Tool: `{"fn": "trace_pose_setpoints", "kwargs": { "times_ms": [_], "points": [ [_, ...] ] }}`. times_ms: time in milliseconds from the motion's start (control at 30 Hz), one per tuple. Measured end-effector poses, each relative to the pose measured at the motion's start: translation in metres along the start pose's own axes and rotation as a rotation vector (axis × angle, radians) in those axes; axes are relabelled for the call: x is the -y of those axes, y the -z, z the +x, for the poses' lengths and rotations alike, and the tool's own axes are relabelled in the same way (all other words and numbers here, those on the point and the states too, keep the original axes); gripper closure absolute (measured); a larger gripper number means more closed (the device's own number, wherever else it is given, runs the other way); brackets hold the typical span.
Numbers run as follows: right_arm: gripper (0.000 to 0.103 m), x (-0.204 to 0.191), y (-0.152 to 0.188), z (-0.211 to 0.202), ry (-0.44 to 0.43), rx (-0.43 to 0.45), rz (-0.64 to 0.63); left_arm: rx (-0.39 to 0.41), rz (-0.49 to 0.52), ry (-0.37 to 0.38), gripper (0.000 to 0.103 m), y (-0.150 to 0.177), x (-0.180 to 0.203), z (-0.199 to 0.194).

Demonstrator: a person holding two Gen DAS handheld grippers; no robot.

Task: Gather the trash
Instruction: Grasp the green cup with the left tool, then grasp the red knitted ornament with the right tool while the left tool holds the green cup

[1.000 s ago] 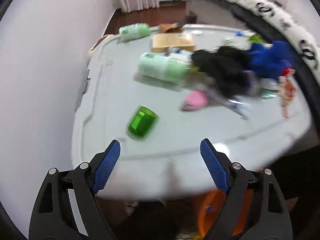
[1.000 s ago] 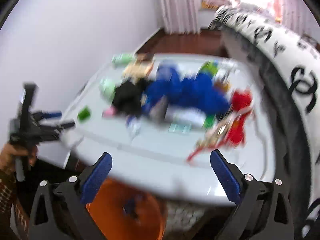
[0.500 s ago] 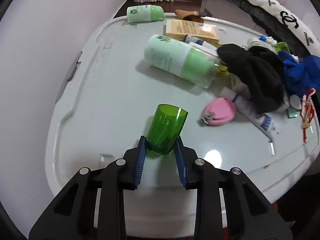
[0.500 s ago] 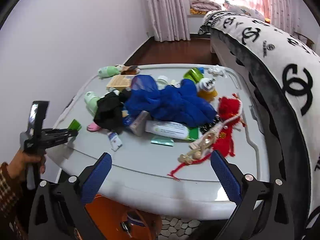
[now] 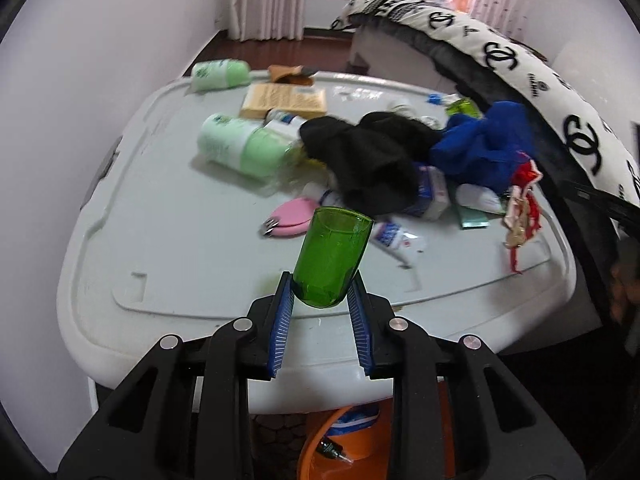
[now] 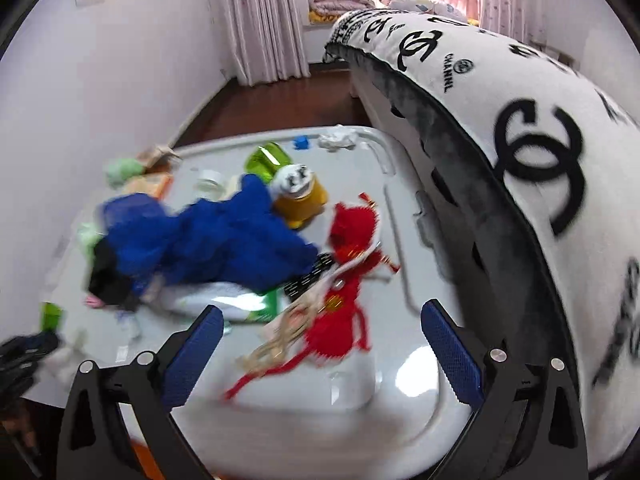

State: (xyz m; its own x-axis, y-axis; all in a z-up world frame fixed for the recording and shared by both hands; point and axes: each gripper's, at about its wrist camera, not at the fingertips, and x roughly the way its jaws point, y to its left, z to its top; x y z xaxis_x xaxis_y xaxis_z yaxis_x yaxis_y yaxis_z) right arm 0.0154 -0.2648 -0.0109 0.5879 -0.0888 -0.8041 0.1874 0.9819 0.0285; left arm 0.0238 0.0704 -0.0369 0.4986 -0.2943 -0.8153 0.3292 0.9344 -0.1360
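Observation:
My left gripper (image 5: 320, 294) is shut on a green translucent cup (image 5: 330, 256), holding it by its base above the near edge of the white tabletop (image 5: 180, 216). The same green cup (image 6: 51, 316) shows at the far left of the blurred right wrist view, in the left gripper (image 6: 28, 350). My right gripper (image 6: 320, 330) stands open over the table, above a red tasselled ornament (image 6: 344, 312), with nothing between its fingers. An orange bin (image 5: 348, 440) sits on the floor below the table edge.
The table holds a pink coin purse (image 5: 290, 216), a light green bottle (image 5: 244, 146), a black cloth (image 5: 368, 160), a blue cloth (image 5: 484, 148), a toothpaste tube (image 5: 396, 238), a yellow jar (image 6: 300, 196) and a cardboard box (image 5: 284, 100). A bed with a patterned blanket (image 6: 520, 128) runs along the right.
My left gripper closed on the green cup and has lifted it off the table toward the near edge. My right gripper moved in closer over the red ornament, still open.

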Motion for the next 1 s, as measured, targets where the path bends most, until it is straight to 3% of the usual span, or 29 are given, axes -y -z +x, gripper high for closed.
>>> {"fn": "trace_pose_setpoints", "kwargs": {
  "times_ms": [100,233,333,400,500,767,1000],
  "points": [
    [0.011,-0.006,-0.015,0.029,0.065,-0.04,-0.053,0.023,0.012,0.002,0.076,0.0,0.001,-0.005],
    [0.024,-0.004,-0.023,0.057,0.062,-0.084,-0.036,0.02,0.012,0.003,0.076,0.003,-0.002,-0.003],
    [0.044,0.002,-0.027,0.077,0.056,-0.132,-0.004,0.011,0.013,0.016,0.076,0.003,-0.002,0.0],
    [0.066,0.008,-0.03,0.093,0.052,-0.175,0.021,0.011,0.015,0.023,0.076,0.003,-0.001,0.0],
    [0.084,0.018,-0.029,0.098,0.028,-0.186,0.072,0.016,0.026,0.031,0.076,0.002,0.002,-0.001],
    [0.088,0.016,-0.031,0.079,0.007,-0.117,0.06,-0.003,0.025,0.044,0.076,0.002,0.004,0.005],
    [0.088,0.022,-0.037,0.05,-0.075,-0.049,0.114,-0.005,0.03,0.045,0.076,0.002,0.004,0.005]
  ]
}}
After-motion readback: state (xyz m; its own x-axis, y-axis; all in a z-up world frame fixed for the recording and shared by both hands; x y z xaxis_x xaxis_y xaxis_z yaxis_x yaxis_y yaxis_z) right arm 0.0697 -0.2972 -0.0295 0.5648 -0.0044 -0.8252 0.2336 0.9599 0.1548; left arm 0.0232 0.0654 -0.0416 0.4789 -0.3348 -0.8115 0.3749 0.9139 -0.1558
